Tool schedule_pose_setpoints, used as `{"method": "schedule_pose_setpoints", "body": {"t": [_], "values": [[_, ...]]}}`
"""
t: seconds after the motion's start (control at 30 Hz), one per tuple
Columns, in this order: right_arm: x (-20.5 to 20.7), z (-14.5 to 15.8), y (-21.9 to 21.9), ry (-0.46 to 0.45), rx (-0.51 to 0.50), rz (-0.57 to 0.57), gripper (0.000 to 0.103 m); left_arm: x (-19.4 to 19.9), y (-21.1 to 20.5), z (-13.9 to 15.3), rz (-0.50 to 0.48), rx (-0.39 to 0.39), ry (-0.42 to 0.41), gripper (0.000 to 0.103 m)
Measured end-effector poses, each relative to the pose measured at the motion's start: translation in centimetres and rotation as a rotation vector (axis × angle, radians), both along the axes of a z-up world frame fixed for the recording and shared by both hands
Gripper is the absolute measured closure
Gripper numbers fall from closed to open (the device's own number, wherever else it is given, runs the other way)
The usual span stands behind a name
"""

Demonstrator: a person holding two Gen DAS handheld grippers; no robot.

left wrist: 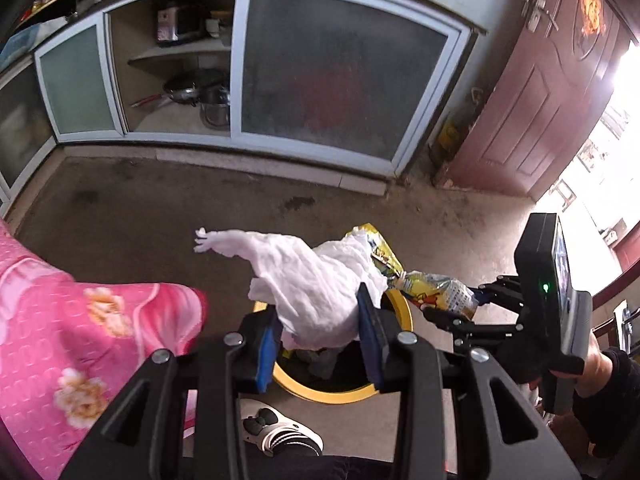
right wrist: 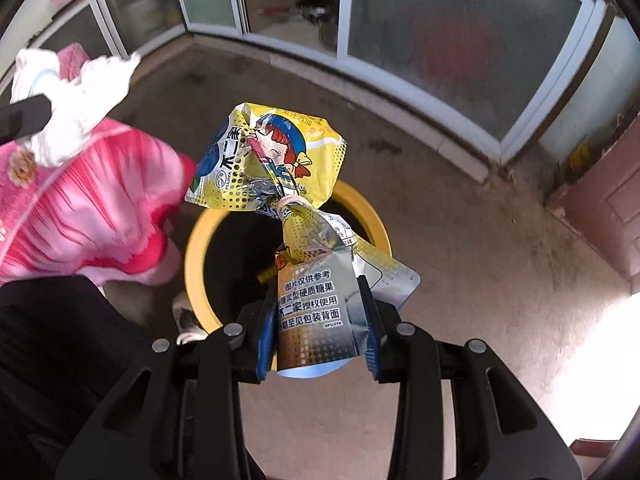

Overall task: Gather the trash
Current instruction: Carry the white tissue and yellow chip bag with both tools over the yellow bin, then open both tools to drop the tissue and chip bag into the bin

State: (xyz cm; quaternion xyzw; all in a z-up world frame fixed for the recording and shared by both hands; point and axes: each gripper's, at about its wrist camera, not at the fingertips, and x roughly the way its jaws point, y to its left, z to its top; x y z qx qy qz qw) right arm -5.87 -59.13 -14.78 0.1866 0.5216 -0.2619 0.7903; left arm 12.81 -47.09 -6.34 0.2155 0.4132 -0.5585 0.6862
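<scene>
My left gripper (left wrist: 320, 320) is shut on a crumpled white tissue (left wrist: 316, 280) and holds it above the yellow-rimmed trash bin (left wrist: 320, 394). My right gripper (right wrist: 316, 320) is shut on a yellow candy bag (right wrist: 280, 160) tied with a band, held over the same bin (right wrist: 196, 248). The right gripper with the bag (left wrist: 436, 290) shows in the left wrist view, just right of the tissue. The tissue (right wrist: 80, 96) shows at upper left in the right wrist view. The bin's inside is dark with some trash in it.
A pink floral cloth (left wrist: 80, 332) lies left of the bin. A cabinet with sliding glass doors (left wrist: 340, 80) stands behind, pots on its open shelf. A red-brown door (left wrist: 540, 112) stands open at right. A slippered foot (left wrist: 284, 432) is beside the bin.
</scene>
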Motion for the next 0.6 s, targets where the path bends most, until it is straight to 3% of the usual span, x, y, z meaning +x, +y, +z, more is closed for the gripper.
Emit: {"method": "schedule_pose_setpoints", "body": {"t": [0.13,0.23,0.27,0.43,0.6], "values": [[-0.1,-1.4,-0.6,0.032,0.025,-0.014,0.068,-0.3,-1.6,-1.6,-0.008,0.024,0.012,0.070],[-0.4,-2.1,-1.0,0.052,0.036,-0.024,0.064,-0.1,-2.2,-2.1,0.011,0.026,0.024,0.048],[-0.4,-2.3,-1.2,0.068,0.039,-0.027,0.060,0.2,-2.3,-2.2,0.027,0.019,0.027,0.036],[-1.4,-2.9,-1.6,0.084,0.055,-0.059,0.043,1.3,-1.8,-2.6,0.058,-0.006,0.100,0.016],[-2.2,-2.2,-1.8,0.071,0.062,-0.092,0.043,2.0,-0.7,-1.8,0.101,-0.039,0.131,0.015]]}}
